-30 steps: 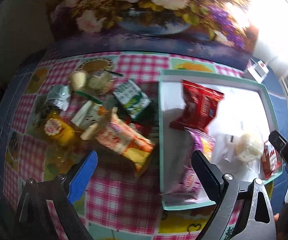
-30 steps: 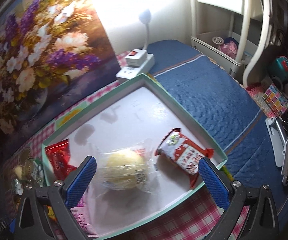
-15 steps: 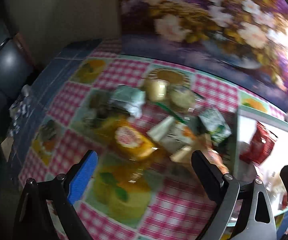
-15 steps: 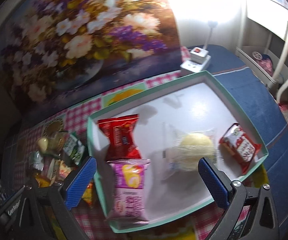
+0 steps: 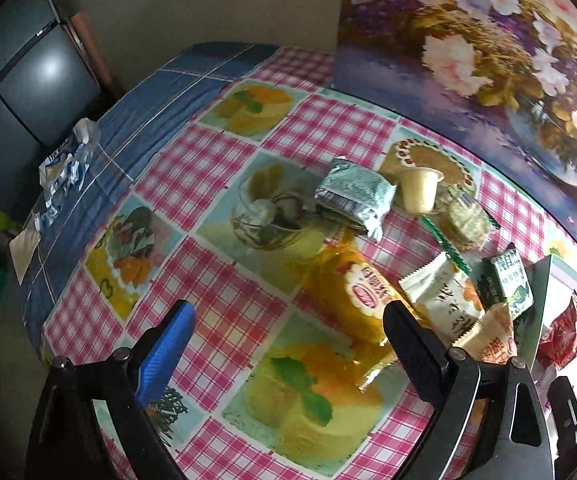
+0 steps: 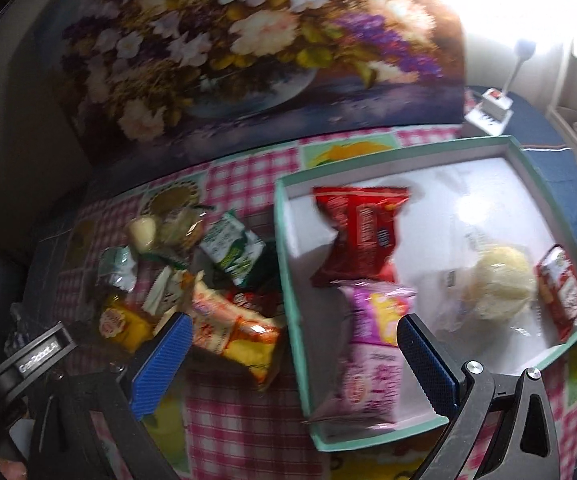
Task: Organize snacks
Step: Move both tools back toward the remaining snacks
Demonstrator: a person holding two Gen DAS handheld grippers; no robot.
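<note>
Both left gripper (image 5: 284, 344) and right gripper (image 6: 292, 360) gape wide, empty, over loose snacks beside the tray (image 6: 288, 280); yellow packet (image 5: 352, 296) lies diagonally, far end toward the painting (image 5: 488, 40), near end behind one finger.

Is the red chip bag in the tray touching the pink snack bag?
Touching. In the right wrist view the red chip bag's bottom edge overlaps the top of the pink snack bag inside the tray, with no tray floor visible between them.

Flower painting (image 6: 256, 48) against wall; glaring lamp (image 6: 524, 50).
</note>
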